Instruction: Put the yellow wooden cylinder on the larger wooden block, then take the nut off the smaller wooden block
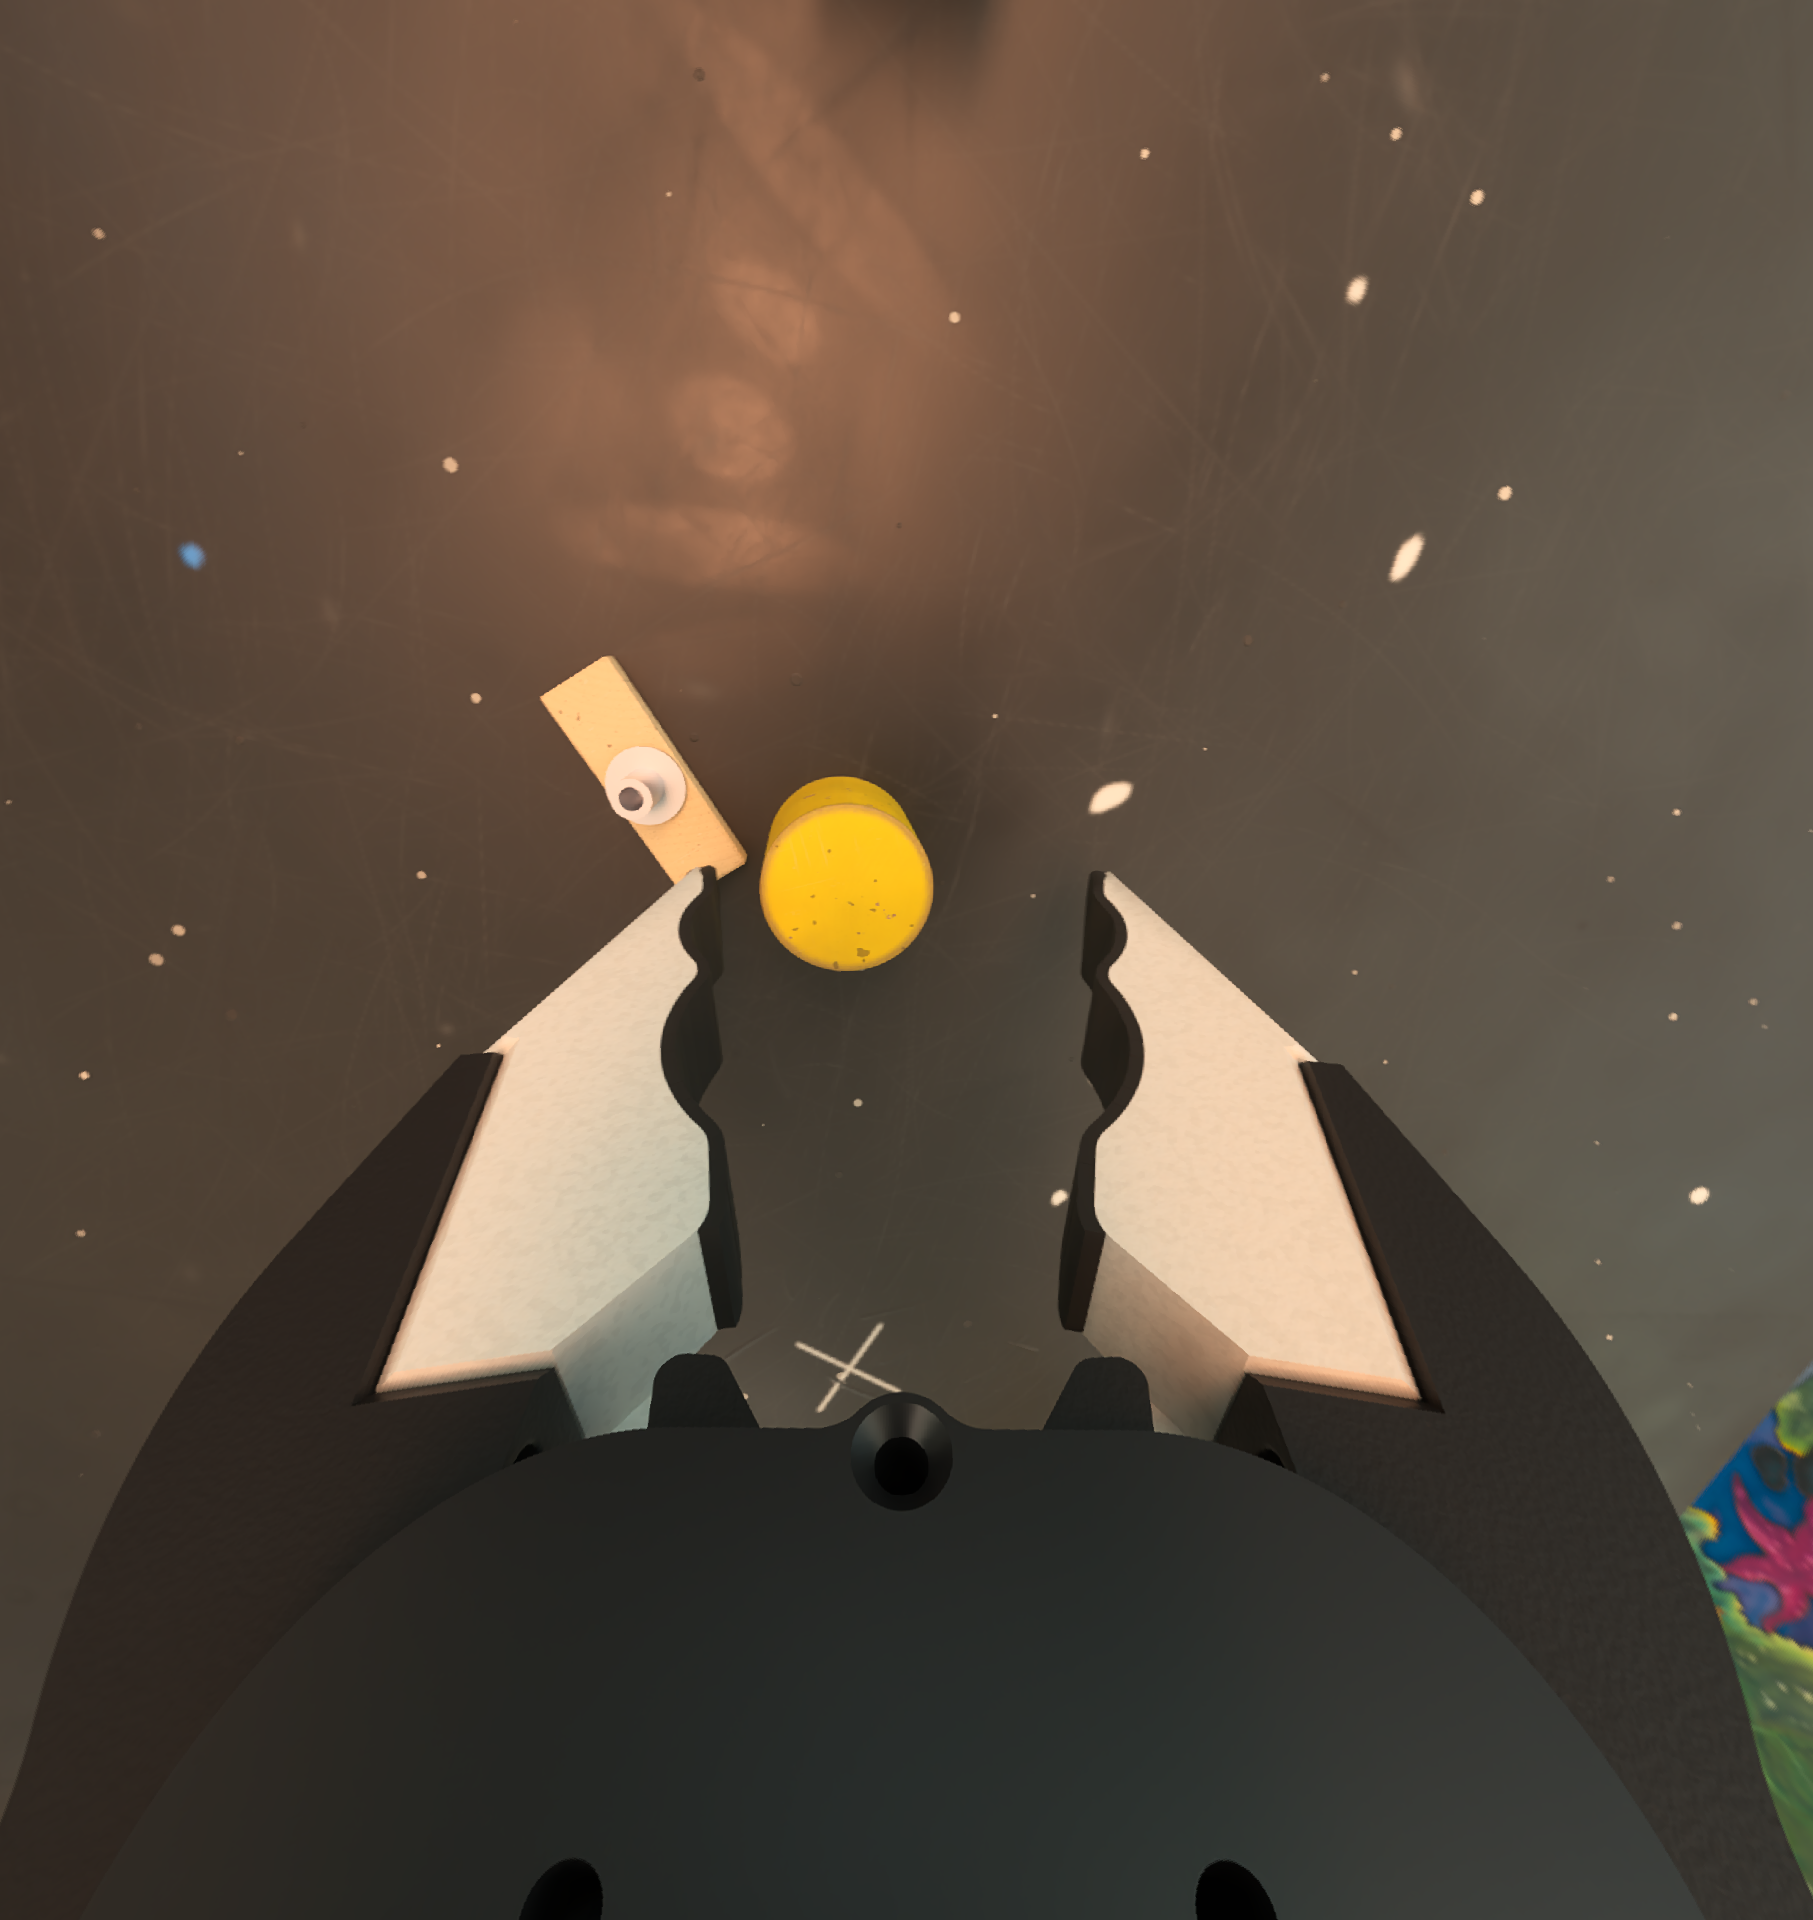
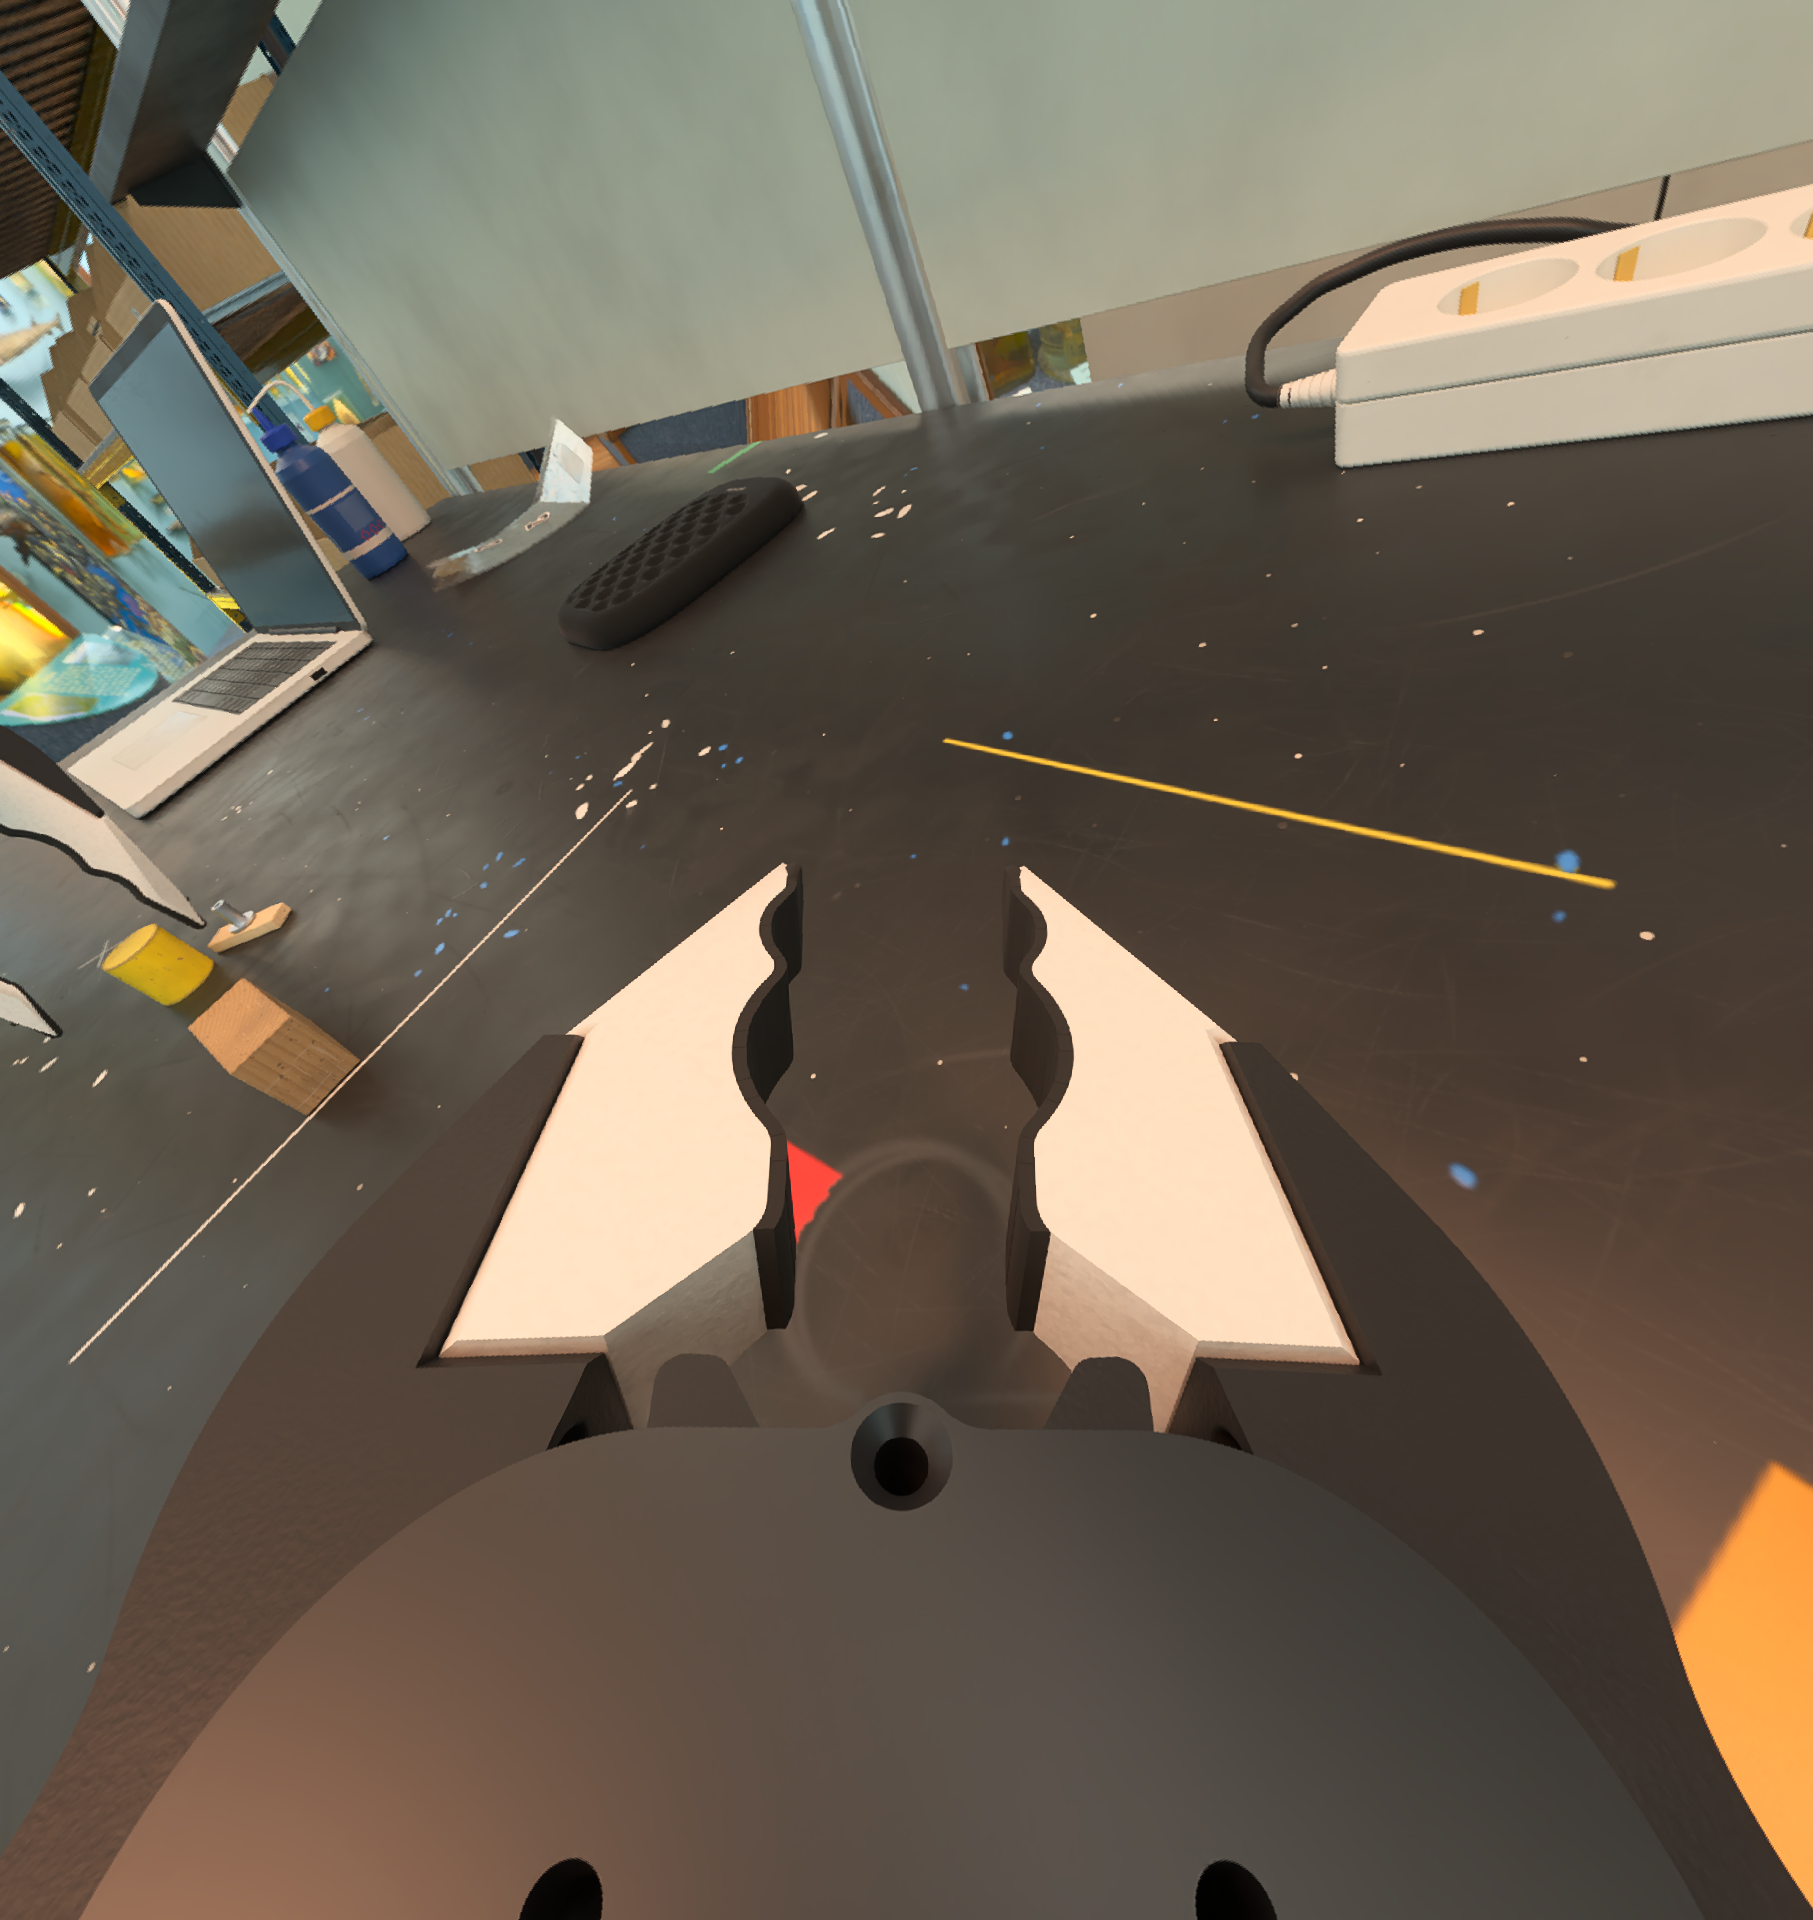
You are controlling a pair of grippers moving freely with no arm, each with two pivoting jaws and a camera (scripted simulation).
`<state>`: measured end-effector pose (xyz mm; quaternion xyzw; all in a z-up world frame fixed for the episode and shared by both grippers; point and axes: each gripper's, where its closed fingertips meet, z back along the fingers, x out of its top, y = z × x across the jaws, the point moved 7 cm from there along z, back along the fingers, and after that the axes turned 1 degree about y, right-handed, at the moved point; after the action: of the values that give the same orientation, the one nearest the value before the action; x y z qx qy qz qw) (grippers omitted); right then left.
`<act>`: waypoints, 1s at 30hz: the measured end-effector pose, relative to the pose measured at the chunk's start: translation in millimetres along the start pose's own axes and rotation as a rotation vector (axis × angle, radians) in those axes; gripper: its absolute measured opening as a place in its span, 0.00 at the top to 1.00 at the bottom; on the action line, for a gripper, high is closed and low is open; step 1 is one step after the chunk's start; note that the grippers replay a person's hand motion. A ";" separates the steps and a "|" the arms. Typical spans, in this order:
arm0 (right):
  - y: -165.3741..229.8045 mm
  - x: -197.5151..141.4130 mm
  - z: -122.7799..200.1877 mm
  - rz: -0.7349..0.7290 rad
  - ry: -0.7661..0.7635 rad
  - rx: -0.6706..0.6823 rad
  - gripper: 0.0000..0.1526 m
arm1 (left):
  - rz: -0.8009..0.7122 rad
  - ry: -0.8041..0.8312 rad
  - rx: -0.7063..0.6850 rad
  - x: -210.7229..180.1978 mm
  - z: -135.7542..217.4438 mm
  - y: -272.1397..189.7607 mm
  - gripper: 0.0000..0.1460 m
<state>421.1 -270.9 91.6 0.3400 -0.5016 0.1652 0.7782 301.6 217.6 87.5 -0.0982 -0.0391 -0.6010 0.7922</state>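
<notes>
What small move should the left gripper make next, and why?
Probably ease the left gripper slightly left and down: its fingers are open, and the yellow wooden cylinder stands left of centre between their tips, still on the dark table.

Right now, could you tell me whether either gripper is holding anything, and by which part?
Nothing is held. The left gripper is open above the yellow cylinder; the right gripper is open over bare table.

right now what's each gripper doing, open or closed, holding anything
Left gripper: open, empty, above the yellow wooden cylinder.
Right gripper: open, empty, over bare table.
</notes>
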 end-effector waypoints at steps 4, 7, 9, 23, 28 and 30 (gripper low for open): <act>0.1 0.1 0.2 0.000 -0.002 0.001 0.75 | 0.007 0.016 0.058 -2.1 -4.3 2.4 0.39; 0.1 0.1 0.2 0.000 -0.002 0.001 0.75 | -0.005 0.018 0.107 -2.6 -7.0 3.1 0.37; 0.1 0.1 0.3 0.000 -0.003 0.001 0.75 | 0.008 0.014 0.120 -2.6 -7.2 4.4 0.34; 0.2 0.2 0.9 -0.002 -0.009 0.004 0.75 | 0.108 -0.014 0.078 -1.6 -4.0 17.4 0.11; 0.2 0.3 1.1 -0.002 -0.011 0.005 0.75 | 0.066 0.026 0.123 1.3 -9.2 17.3 0.08; 0.1 0.5 1.4 -0.002 -0.014 0.004 0.75 | 0.059 0.031 0.169 1.2 -8.5 21.5 0.05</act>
<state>420.4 -271.8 92.5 0.3433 -0.5063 0.1632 0.7741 322.1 220.3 77.0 -0.0230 -0.0744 -0.5734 0.8156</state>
